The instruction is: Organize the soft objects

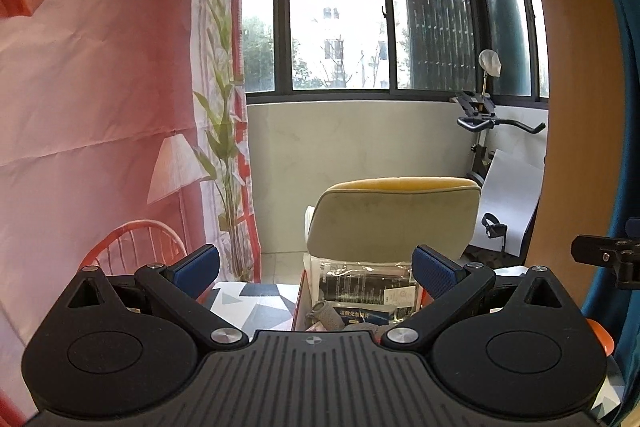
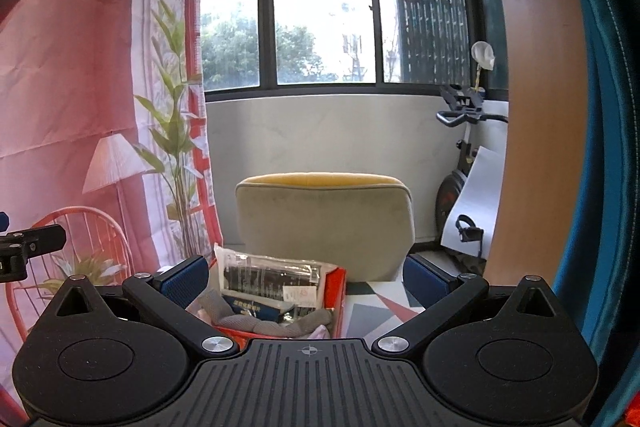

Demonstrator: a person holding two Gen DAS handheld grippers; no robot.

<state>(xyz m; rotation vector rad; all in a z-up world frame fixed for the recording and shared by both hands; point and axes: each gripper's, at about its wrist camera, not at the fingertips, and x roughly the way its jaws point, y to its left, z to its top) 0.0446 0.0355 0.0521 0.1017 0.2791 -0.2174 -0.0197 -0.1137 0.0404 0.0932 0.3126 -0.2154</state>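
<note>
An orange box (image 2: 338, 291) sits on the patterned table (image 2: 376, 311) and holds a clear plastic packet (image 2: 272, 277), a dark blue packet (image 2: 260, 309) and grey soft cloth (image 2: 280, 327). In the left wrist view the box (image 1: 301, 291) shows with the clear packet (image 1: 364, 281) and a grey cloth roll (image 1: 322, 309). My left gripper (image 1: 316, 267) is open and empty, held above and before the box. My right gripper (image 2: 306, 277) is open and empty at the same height. Each gripper's side shows in the other's view.
A beige chair with a yellow top (image 2: 324, 223) stands just behind the table. A pink printed backdrop (image 2: 80, 107) hangs at the left. An exercise bike (image 2: 464, 155) and a white board (image 2: 476, 199) stand at the right, beside a wooden panel (image 2: 532, 107) and a teal curtain (image 2: 600, 107).
</note>
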